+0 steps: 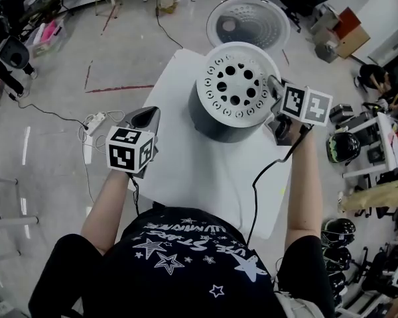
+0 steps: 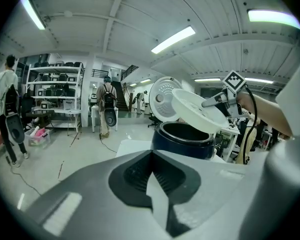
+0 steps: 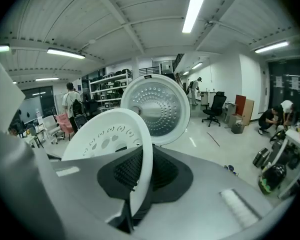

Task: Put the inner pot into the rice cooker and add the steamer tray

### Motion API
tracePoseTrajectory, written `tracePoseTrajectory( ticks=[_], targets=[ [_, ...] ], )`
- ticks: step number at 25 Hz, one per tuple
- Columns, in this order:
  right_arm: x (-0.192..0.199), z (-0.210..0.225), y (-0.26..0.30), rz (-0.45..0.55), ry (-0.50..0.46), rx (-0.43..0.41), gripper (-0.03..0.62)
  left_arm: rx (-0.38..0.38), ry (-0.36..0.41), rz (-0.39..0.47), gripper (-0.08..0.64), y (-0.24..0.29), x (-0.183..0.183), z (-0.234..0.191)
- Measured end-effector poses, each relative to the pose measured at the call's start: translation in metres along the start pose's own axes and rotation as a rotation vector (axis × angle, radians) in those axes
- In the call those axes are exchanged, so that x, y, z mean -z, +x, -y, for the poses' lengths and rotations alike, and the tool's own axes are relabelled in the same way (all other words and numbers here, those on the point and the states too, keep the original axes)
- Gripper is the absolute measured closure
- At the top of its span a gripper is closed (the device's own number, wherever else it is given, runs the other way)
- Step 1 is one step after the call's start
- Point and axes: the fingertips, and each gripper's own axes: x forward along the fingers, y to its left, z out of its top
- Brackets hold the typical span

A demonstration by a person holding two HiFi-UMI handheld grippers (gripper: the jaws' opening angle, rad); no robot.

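The dark rice cooker (image 1: 215, 128) stands on the white table (image 1: 186, 177) with its round lid (image 1: 249, 22) swung open at the back. A white perforated steamer tray (image 1: 235, 88) hangs tilted just over the cooker's mouth, and my right gripper (image 1: 273, 88) is shut on its right rim. In the right gripper view the tray's rim (image 3: 140, 174) sits between the jaws of the right gripper (image 3: 140, 184). The left gripper view shows the tray (image 2: 197, 111) above the cooker (image 2: 182, 141); I cannot tell the inner pot apart inside. My left gripper (image 1: 146, 114) is shut and empty, left of the cooker.
A black cable (image 1: 265, 177) runs from my right gripper across the table. A power strip (image 1: 96, 119) and cords lie on the floor at left. Helmets (image 1: 345, 144) and desks crowd the right. People and shelving (image 2: 55, 84) stand far behind.
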Motion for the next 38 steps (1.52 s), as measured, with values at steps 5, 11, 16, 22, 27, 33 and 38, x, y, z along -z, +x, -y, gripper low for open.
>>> tracePoseTrajectory(
  ticks=[5, 11, 16, 22, 27, 33, 38],
  targets=[
    [0.003, 0.017, 0.026, -0.057, 0.01, 0.009, 0.537, 0.005, 0.004, -0.002, 0.56, 0.011, -0.005, 0.006],
    [0.017, 0.034, 0.053, -0.112, 0.029, 0.026, 0.537, 0.011, 0.015, 0.01, 0.56, 0.03, -0.022, 0.012],
    [0.025, 0.038, 0.067, -0.139, 0.021, 0.047, 0.536, 0.02, 0.026, 0.029, 0.56, 0.046, -0.041, 0.014],
    [0.043, 0.04, 0.079, -0.177, -0.003, 0.053, 0.534, 0.028, 0.031, 0.029, 0.56, 0.058, -0.045, 0.02],
    [0.053, 0.042, 0.088, -0.177, -0.006, 0.064, 0.531, 0.033, 0.029, 0.012, 0.56, 0.063, -0.04, 0.025],
    [0.066, 0.045, 0.087, -0.173, -0.063, 0.084, 0.484, 0.025, 0.031, 0.002, 0.56, 0.059, -0.035, 0.034],
    [0.064, 0.042, 0.081, -0.155, -0.076, 0.063, 0.402, 0.019, 0.034, 0.002, 0.56, 0.052, -0.035, 0.04]
  ],
)
